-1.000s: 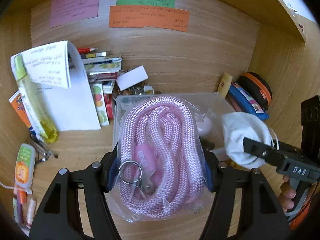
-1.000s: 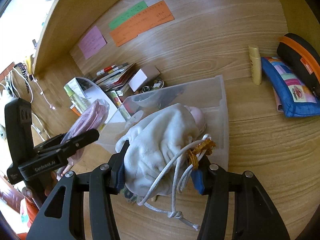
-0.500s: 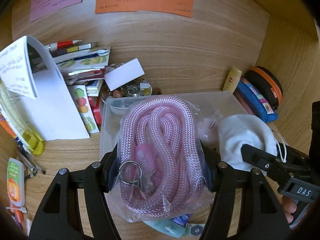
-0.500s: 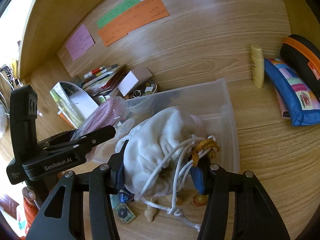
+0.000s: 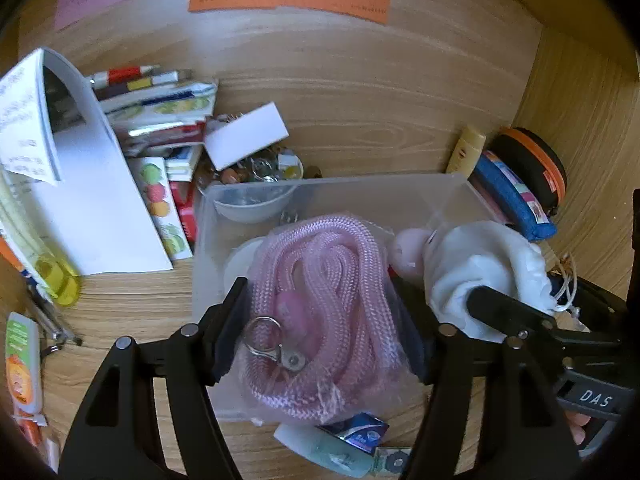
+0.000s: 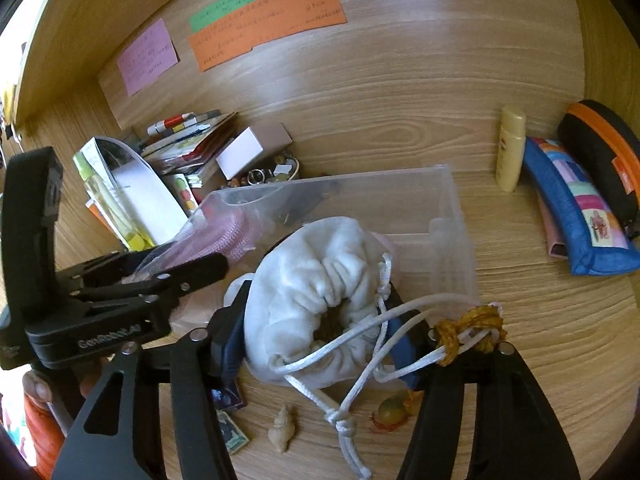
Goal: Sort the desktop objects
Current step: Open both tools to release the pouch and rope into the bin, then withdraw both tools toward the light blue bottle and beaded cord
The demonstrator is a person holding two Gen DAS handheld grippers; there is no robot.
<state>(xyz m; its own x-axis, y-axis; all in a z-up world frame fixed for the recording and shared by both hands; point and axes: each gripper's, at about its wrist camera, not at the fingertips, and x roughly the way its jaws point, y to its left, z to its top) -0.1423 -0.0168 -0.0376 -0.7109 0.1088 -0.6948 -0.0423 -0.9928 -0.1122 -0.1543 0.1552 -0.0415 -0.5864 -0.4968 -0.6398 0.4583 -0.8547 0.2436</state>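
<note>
My left gripper (image 5: 320, 324) is shut on a bagged coil of pink rope (image 5: 320, 292) with a metal ring and holds it low inside the clear plastic bin (image 5: 360, 196). My right gripper (image 6: 320, 320) is shut on a white drawstring pouch (image 6: 312, 272) at the bin's near right corner (image 6: 452, 216). The pouch's cords and a yellow knot (image 6: 472, 328) trail over the right finger. The pouch also shows in the left wrist view (image 5: 484, 268), beside the rope.
Books, pens and a white box (image 5: 246, 136) pile up left of the bin. A folded paper (image 5: 80, 200) and a yellow bottle (image 5: 52, 276) stand further left. A yellow tube (image 6: 510, 148), blue pouch (image 6: 580, 208) and black case (image 6: 600, 148) lie right. A shell (image 6: 282, 428) and small items lie on the desk in front.
Both grippers have moved forward and down. The pink rope has gone from above the bin to low inside it, and the pouch has come down to the bin's near right corner.
</note>
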